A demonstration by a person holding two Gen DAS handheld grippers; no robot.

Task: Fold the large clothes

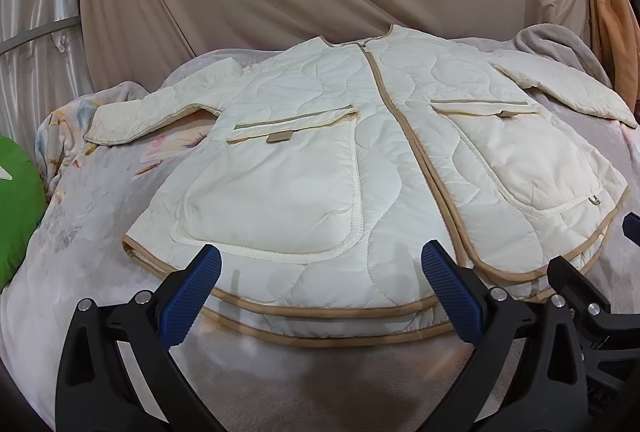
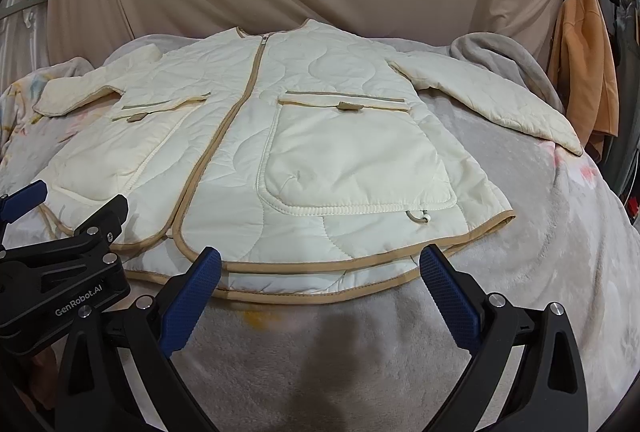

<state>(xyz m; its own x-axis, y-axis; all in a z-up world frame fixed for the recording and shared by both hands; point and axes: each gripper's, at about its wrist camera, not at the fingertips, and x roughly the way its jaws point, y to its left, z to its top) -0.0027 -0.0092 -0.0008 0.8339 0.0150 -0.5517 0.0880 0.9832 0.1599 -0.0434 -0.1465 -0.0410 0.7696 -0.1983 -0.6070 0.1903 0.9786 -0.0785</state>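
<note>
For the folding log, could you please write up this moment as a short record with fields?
garment: cream quilted jacket with tan trim, front up, zipped
layout: spread flat, both sleeves out to the sides, hem toward the cameras
surface: pale floral blanket
left gripper: open, over the hem, holding nothing
right gripper: open, over the hem, holding nothing
pockets: two large patch pockets, flaps shut
nearby: green cushion at one side, orange cloth hanging at the other
fold progress: none visible yet
</note>
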